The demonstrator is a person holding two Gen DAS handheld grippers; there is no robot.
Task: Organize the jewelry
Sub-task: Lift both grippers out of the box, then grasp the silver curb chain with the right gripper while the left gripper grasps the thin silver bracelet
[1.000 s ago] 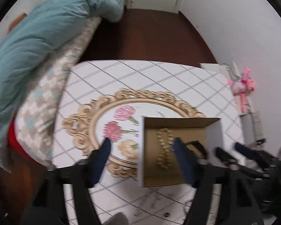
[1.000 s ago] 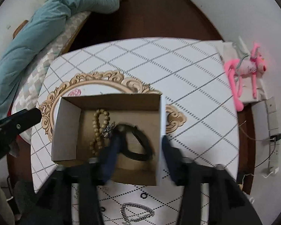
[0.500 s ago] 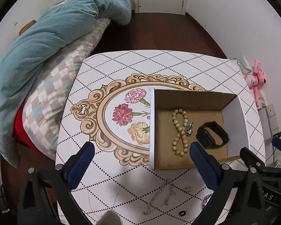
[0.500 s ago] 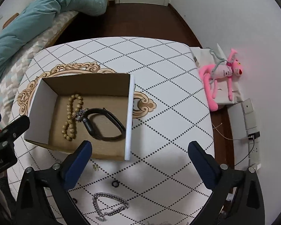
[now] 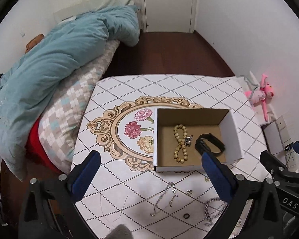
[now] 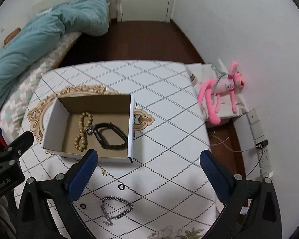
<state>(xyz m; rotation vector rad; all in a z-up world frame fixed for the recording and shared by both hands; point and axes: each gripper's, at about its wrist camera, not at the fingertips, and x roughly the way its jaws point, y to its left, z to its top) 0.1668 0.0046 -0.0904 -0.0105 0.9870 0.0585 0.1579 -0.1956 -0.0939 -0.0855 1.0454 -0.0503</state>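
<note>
- The right gripper (image 6: 148, 176) is held spread wide with nothing between its blue pads; the left gripper (image 5: 149, 176) is likewise spread and empty.
- Nearest, at about 7 o'clock from the right gripper's midpoint, a silver chain bracelet (image 6: 117, 206) is seen lying loose on the tablecloth (image 6: 169, 131), its long axis running roughly 10 to 4 o'clock (a tail of links trails toward 6).
- In the left wrist view the same bracelet (image 5: 212, 211) sits at about 4 o'clock, partly behind that gripper's right finger, so the right gripper is judged the nearer and better placed.
- Small pieces are scattered close by: a dark ring (image 6: 121, 186), a second ring (image 6: 82, 206), a tiny gold clasp (image 6: 104, 172), and a thin silver chain (image 5: 165, 199).
- Farther, at about 11 o'clock, the cardboard box (image 6: 55, 119) already holds a beaded bracelet (image 6: 82, 131) and a black wristband (image 6: 111, 136), touching each other.
- The coming move is judged to be a short descent back toward 7 o'clock, then a carry to 11.
</note>
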